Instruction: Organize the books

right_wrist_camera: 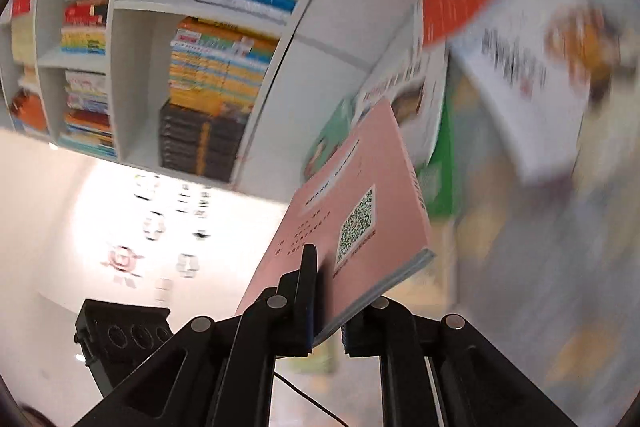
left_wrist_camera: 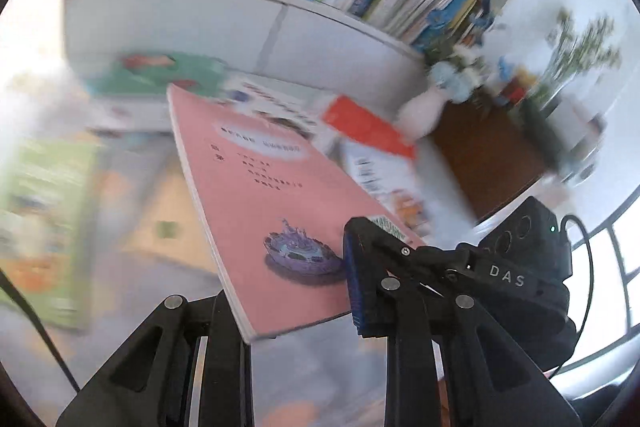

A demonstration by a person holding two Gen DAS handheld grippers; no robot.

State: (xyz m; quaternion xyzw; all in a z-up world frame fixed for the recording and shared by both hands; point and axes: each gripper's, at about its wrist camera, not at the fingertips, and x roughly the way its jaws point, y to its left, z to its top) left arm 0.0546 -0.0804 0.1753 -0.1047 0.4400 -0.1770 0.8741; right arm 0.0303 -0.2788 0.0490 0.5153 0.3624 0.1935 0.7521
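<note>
Pink book [left_wrist_camera: 256, 195] lifted off the floor before the bookshelf [right_wrist_camera: 132, 7], both my left fingers [left_wrist_camera: 296, 311] and right fingers [right_wrist_camera: 328, 307] clamped on its edges; uneven pull could twist it loose.

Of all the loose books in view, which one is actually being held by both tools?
The pink book, the one with a QR code. The left tool and right tool both clamp it; the other loose books lie ungripped below.

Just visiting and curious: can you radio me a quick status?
Both grippers, left and right, clamped on one pink book. Book lifted, tilted. Full bookshelf ahead; other books scattered below, blurred.
</note>
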